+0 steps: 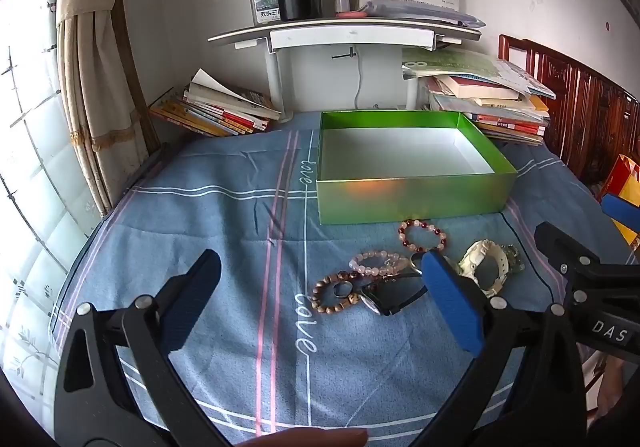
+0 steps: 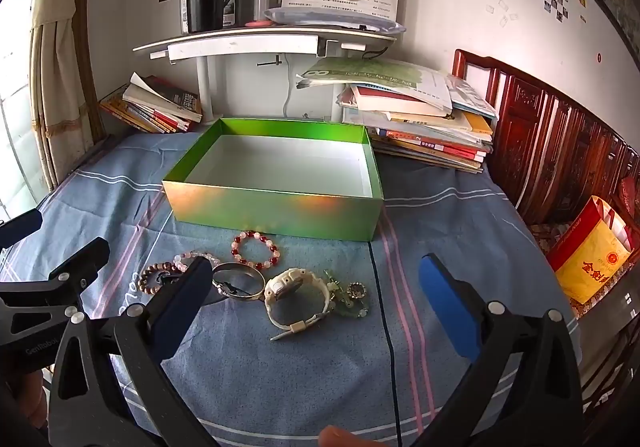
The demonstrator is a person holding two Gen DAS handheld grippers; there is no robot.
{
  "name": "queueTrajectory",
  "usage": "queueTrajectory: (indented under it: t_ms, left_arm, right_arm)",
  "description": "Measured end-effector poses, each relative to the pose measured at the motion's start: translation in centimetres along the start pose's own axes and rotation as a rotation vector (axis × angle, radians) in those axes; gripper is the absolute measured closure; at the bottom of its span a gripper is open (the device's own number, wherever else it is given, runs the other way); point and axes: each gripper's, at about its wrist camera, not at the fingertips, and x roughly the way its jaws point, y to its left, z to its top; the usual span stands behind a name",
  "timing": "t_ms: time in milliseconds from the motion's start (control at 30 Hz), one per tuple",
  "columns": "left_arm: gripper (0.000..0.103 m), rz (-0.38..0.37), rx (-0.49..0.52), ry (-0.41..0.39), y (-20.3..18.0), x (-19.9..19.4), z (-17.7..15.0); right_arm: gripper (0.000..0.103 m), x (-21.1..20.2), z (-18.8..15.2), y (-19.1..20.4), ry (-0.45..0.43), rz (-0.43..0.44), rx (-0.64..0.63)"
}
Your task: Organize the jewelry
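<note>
An empty green box (image 1: 408,199) (image 2: 272,209) with a white inside stands on the blue cloth. In front of it lie a red and white bead bracelet (image 1: 422,235) (image 2: 255,250), a pink bead bracelet (image 1: 376,262) (image 2: 188,259), a brown wooden bead bracelet (image 1: 334,293) (image 2: 154,275), a metal bangle (image 2: 239,283), a black watch (image 1: 394,293), a white watch (image 1: 486,267) (image 2: 296,297) and a green charm piece (image 2: 348,297). My left gripper (image 1: 320,303) is open above the cloth, just short of the brown bracelet. My right gripper (image 2: 316,301) is open, with the white watch seen between its fingers.
Stacks of books (image 1: 216,107) (image 2: 424,123) lie behind the box on both sides, under a white shelf (image 1: 344,31) with a black flask. A carved wooden bed frame (image 2: 560,151) and a yellow bag (image 2: 592,271) stand at the right. A curtain (image 1: 92,59) hangs at the left.
</note>
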Motion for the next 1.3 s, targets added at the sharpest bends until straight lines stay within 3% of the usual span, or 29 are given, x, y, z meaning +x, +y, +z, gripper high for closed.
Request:
queueTrajectory:
  t_ms: [1300]
  left_arm:
    - [0.004,0.0,-0.001,-0.013,-0.11,-0.08,-0.26]
  right_arm:
    - [0.002,-0.07,-0.06,-0.04,-0.001,0.003,0.002]
